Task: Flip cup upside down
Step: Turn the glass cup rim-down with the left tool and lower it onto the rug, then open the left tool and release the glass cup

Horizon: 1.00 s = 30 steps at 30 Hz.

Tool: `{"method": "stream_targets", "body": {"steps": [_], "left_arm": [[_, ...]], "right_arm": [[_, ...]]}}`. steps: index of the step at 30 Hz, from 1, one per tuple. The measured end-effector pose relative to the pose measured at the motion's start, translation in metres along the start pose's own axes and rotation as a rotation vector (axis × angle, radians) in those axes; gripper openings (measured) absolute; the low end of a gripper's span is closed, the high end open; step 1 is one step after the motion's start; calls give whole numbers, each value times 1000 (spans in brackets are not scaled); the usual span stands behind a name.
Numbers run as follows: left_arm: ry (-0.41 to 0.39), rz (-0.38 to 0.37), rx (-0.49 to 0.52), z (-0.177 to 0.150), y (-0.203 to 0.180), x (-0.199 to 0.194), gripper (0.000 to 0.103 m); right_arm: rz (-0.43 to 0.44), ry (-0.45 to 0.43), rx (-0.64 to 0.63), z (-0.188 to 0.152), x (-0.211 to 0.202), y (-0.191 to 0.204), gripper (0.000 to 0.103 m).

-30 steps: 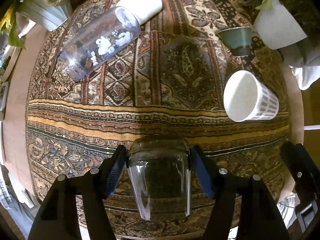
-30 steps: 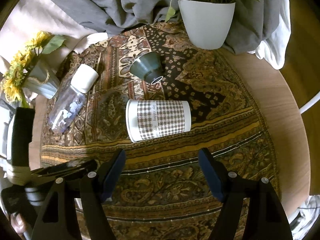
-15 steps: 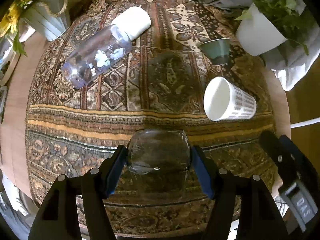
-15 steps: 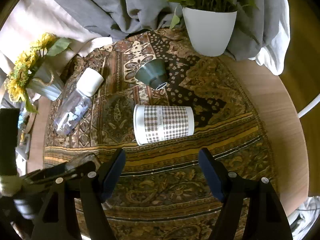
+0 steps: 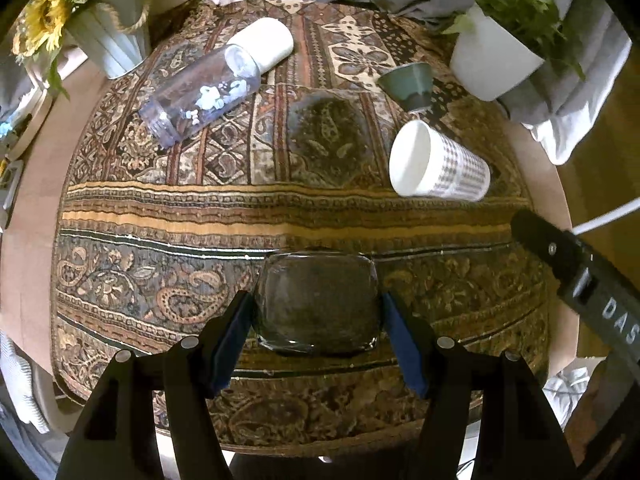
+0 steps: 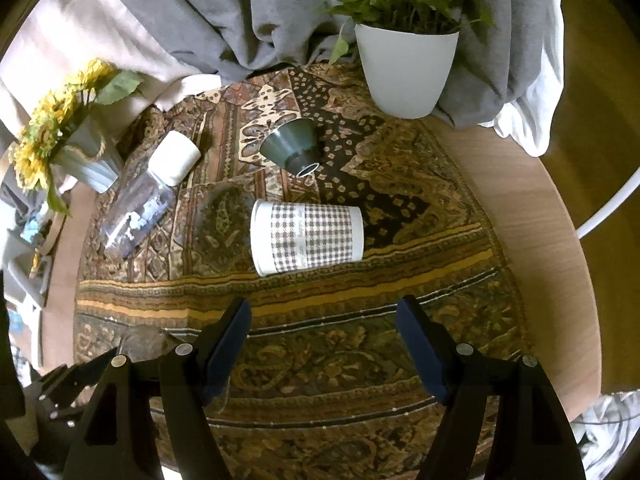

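Clear glass, rounded-square in outline, fills the space between the blue pads of the left gripper (image 5: pixel 318 322): the glass cup (image 5: pixel 318 300) is clamped there over the near part of the paisley tablecloth (image 5: pixel 160 216), and whether it touches the cloth cannot be told. Farther off in the left wrist view a checked paper cup (image 5: pixel 438 166) lies on its side, white mouth toward the camera. Beyond it a dark green ceramic cup (image 5: pixel 408 84) also lies tipped. To the left, a transparent plastic bottle (image 5: pixel 208 92) with a white cap lies flat. A smooth white planter (image 5: pixel 492 64) stands at far right, a ribbed vase of sunflowers (image 5: pixel 100 36) at far left.

From the right wrist, the right gripper (image 6: pixel 324 344) hangs with its jaws spread wide and nothing between them, above the woven cloth. The paper cup (image 6: pixel 308 236) lies just beyond, the green cup (image 6: pixel 292 146) behind it near the planter (image 6: pixel 406 72). The round wooden tabletop (image 6: pixel 540 240) shows bare at right, grey draped fabric (image 6: pixel 224 12) behind.
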<state>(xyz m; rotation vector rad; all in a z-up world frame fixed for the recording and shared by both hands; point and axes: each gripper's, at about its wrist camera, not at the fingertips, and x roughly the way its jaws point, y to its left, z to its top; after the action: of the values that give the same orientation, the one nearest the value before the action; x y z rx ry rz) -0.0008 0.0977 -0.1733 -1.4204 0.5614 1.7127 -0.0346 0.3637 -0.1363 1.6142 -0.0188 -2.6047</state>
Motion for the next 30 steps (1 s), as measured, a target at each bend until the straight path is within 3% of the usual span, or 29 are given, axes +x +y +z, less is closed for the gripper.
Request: {"method": "stream_targets", "body": {"steps": [13, 17, 22, 26, 30], "left_arm": [[-28, -51, 8, -15, -4, 3, 66], [-77, -62, 14, -16, -3, -6, 74], [-258, -39, 1, -19, 3, -46, 87], [-449, 64, -23, -22, 12, -86, 102], [-598, 165, -23, -25, 24, -120, 103]], "right_arm": [[-58, 1, -17, -14, -6, -3, 75], [-73, -2, -6, -17, -12, -6, 79], [-91, -67, 17, -18, -35, -6, 81], [-118, -198, 10, -19, -71, 2, 85], [-107, -329, 10, -19, -103, 13, 92]]}}
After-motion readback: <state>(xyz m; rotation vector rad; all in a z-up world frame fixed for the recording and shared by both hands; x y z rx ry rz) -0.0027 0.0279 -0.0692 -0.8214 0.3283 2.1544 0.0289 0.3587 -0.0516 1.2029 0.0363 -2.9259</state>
